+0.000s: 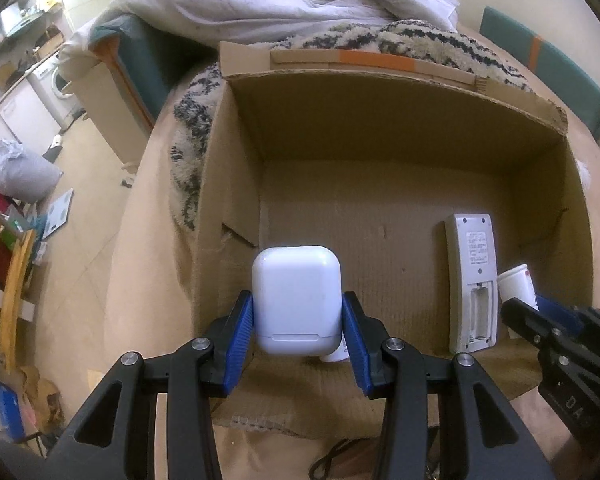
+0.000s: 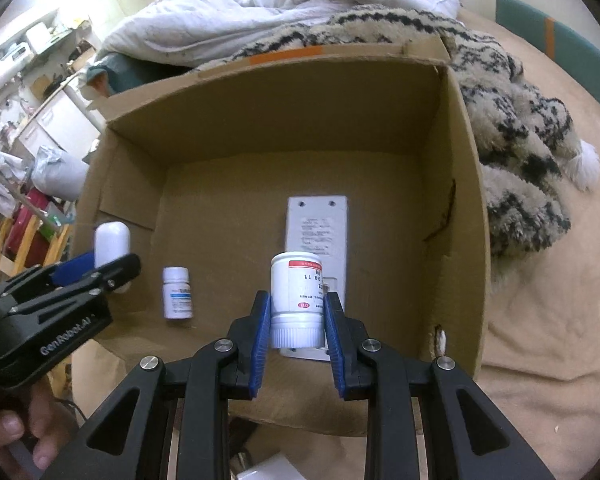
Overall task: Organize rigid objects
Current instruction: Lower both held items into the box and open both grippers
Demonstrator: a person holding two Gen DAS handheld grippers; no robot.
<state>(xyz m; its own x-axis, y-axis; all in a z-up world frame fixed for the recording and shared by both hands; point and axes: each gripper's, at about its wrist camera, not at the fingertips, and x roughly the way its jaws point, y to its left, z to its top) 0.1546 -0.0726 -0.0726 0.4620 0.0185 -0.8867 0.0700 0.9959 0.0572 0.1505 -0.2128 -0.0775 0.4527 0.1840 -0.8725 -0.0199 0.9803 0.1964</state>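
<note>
Placement step: the left gripper (image 1: 297, 316) grasps a white case (image 1: 296, 300) and the right gripper (image 2: 296, 316) a pill bottle (image 2: 296, 300) over the cardboard box (image 2: 280, 120); next, likely lower and release.

A smooth, glossy white plastic case (image 1: 296, 300) is seen against the matt, rough corrugated cardboard box (image 1: 380, 120). Ribbed blue pads (image 2: 260, 332) are set in matt black plastic with bright metal rivets, and shaggy patterned cloth (image 2: 512, 160) is seen beside the box.

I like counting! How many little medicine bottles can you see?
2. The bigger bottle is upside down in the right gripper; the small bottle stands on the box floor. More could be hidden.
</note>
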